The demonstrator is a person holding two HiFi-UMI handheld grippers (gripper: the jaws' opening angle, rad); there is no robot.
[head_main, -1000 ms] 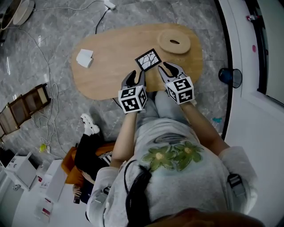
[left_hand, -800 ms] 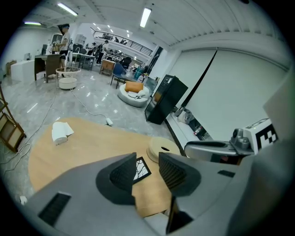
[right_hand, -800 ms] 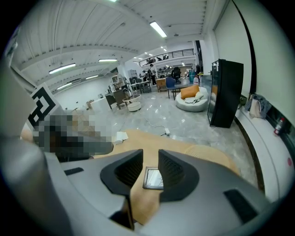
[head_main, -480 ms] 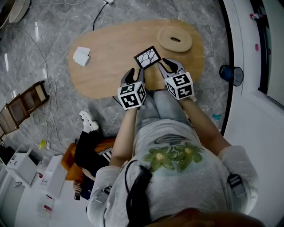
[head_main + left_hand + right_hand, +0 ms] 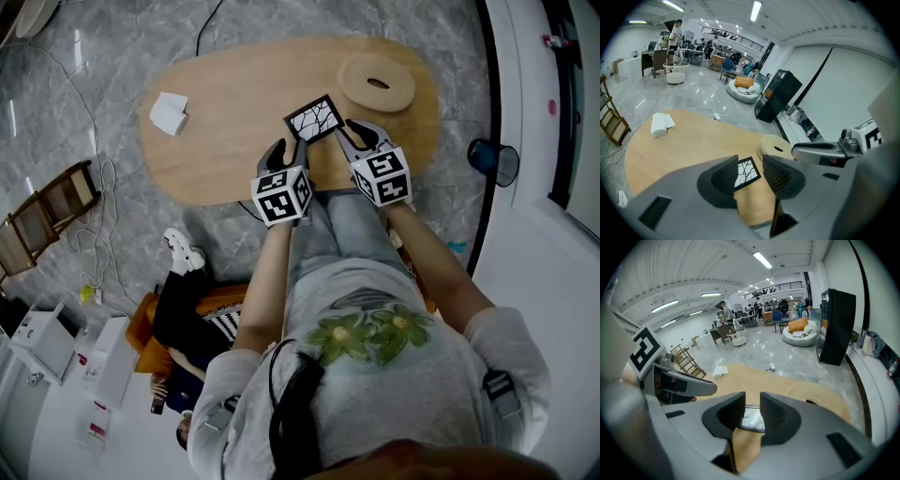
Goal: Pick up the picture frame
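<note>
Wooden table (image 5: 234,103), oval, on a grey marble floor. A white tissue bundle (image 5: 169,112) is noted near the table's left end, well apart from everything else.

Left gripper (image 5: 288,150): held over the near table edge, pointed down and forward. Its jaws are seen apart in the left gripper view (image 5: 751,161) and have just been opening. The picture frame (image 5: 746,171) is seen past the gap, partly hidden behind the left jaw, and no pad presses on it.

The picture frame (image 5: 313,119) is lying flat on the table, turned askew, near the middle of the near edge. A black border and a white face with black branching lines are noted. It lies just ahead of both grippers, between their tips.

Right gripper (image 5: 359,136): just beside the frame's right side. Its jaws are parted with a narrow gap (image 5: 752,401), nothing is clamped, and the frame (image 5: 752,417) is visible beyond the gap.

A round wooden disc (image 5: 378,82) with a slot is set at the table's far right. A blue bin (image 5: 492,161) is seen on the floor beyond.
</note>
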